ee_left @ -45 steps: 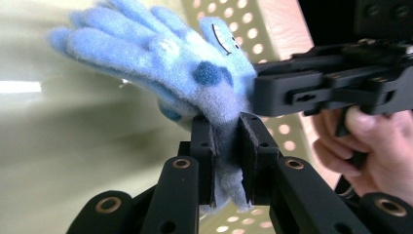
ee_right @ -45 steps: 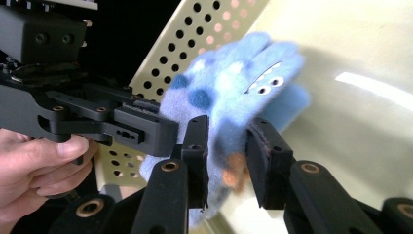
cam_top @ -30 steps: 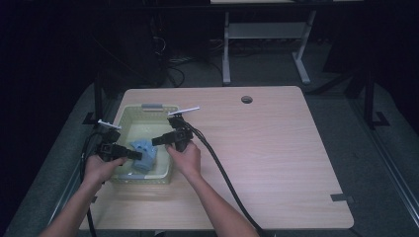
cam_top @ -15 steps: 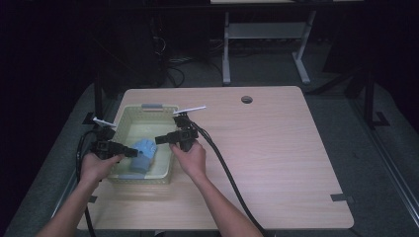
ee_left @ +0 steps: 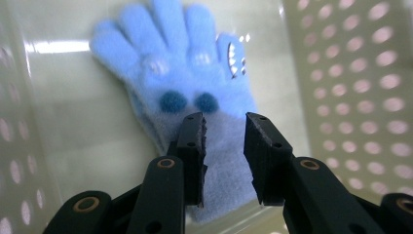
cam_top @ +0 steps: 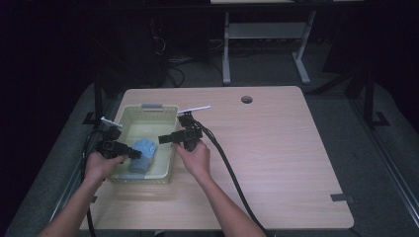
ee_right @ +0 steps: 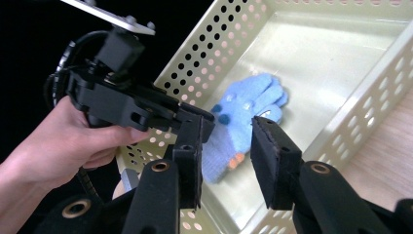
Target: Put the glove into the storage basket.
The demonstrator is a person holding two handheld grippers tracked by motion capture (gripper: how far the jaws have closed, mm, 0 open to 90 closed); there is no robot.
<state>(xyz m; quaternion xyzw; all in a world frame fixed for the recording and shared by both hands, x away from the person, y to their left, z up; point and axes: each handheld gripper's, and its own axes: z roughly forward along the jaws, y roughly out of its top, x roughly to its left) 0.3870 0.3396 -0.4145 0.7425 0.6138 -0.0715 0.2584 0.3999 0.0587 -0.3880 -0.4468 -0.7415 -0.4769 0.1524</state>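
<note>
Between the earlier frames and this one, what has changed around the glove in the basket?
The left gripper let go: its jaws have just been opening, then closing a little, and stand apart above the blue glove, which lies flat in the basket. The right gripper and basket stayed put.

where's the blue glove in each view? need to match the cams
High view: glove lies in the near half of the basket, left of centre.
Left gripper view: glove at centre top, flat on the basket floor, its cuff behind the left gripper's parted jaws.
Right gripper view: glove at centre, beyond the right gripper's jaws.
Shared landmark: the basket's perforated wall.
</note>
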